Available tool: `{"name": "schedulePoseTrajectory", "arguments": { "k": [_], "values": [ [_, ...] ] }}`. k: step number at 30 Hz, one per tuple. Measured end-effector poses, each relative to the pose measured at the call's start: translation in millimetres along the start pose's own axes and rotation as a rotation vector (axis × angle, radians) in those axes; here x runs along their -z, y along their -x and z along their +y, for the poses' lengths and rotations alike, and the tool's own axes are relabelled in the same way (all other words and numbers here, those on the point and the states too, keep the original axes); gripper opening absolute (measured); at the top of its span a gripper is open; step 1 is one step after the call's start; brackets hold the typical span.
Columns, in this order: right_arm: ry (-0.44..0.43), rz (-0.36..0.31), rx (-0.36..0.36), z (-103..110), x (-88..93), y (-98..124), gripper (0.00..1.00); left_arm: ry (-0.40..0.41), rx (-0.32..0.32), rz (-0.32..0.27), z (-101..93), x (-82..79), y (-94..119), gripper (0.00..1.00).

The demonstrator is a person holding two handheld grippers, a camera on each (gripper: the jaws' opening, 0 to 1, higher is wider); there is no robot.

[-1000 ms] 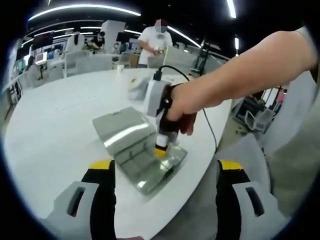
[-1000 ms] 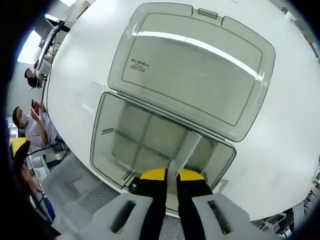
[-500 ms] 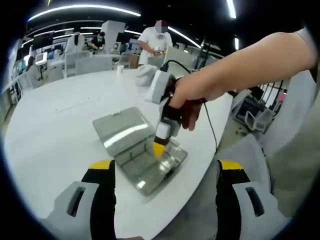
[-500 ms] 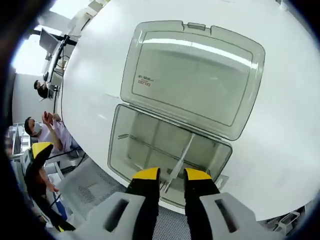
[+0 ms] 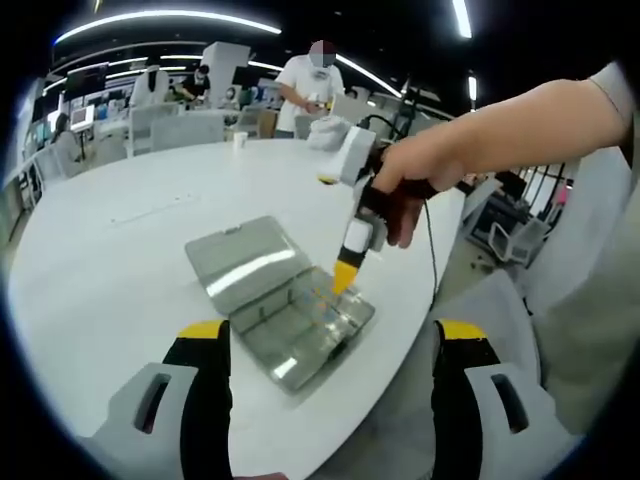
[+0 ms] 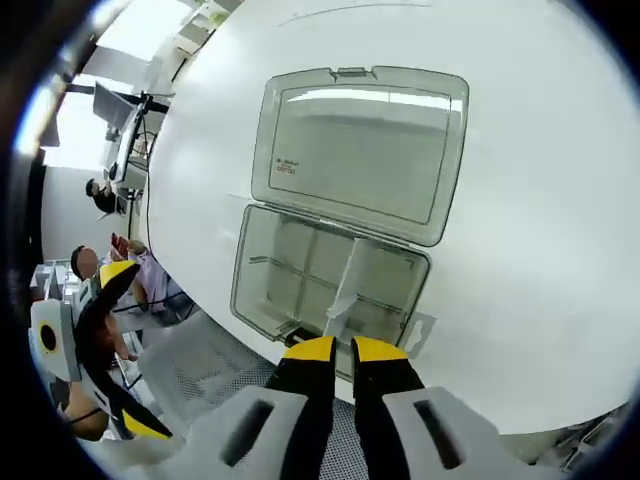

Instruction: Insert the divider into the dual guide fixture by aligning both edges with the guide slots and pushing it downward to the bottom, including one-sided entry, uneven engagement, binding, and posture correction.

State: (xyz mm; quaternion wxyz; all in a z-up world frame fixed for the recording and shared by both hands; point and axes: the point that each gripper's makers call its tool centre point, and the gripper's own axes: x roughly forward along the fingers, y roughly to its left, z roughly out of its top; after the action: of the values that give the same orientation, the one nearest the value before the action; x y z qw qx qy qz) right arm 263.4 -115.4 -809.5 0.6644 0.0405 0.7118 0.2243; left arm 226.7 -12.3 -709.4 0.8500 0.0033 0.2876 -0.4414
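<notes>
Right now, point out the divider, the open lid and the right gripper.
divider [image 6: 342, 290]: right gripper view, middle of its pale strip.
open lid [image 6: 357, 150]: right gripper view, centre of the clear panel.
right gripper [image 5: 344, 278]: left gripper view, yellow tips.

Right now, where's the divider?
In the right gripper view, the divider stands inside the open clear box, right of centre, just beyond the right gripper.

left gripper view low across table [image 5: 90, 260], right gripper view overhead, sharing box [image 6: 340, 230]

Right hand-held gripper [image 5: 345, 283] lifted up and away from the clear box [image 6: 330, 290], its jaws opened then nearly closed again, divider [image 6: 341, 293] released, left standing inside the box
</notes>
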Motion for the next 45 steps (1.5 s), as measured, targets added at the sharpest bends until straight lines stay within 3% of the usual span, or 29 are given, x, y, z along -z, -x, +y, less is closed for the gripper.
{"name": "schedulePoseTrajectory", "arguments": {
  "k": [10, 16, 28, 45],
  "values": [
    [-0.04, -0.043, -0.032, 14, -10.6, -6, 0.11, -0.005, 0.001, 0.007, -0.6, 1.0, 0, 0.81],
    [-0.065, -0.03, -0.002, 11, -14.2, -17, 0.11, 0.001, -0.002, 0.004, -0.4, 1.5, 1, 0.81],
    [-0.1, 0.0, 0.049, 12, -2.5, -37, 0.06, 0.012, -0.012, -0.004, 3.3, 3.0, 4, 0.81],
    [-0.128, -0.012, 0.07, 7, -3.8, -41, 0.02, 0.021, -0.016, -0.01, 5.9, 2.6, 4, 0.81]
  ]
}}
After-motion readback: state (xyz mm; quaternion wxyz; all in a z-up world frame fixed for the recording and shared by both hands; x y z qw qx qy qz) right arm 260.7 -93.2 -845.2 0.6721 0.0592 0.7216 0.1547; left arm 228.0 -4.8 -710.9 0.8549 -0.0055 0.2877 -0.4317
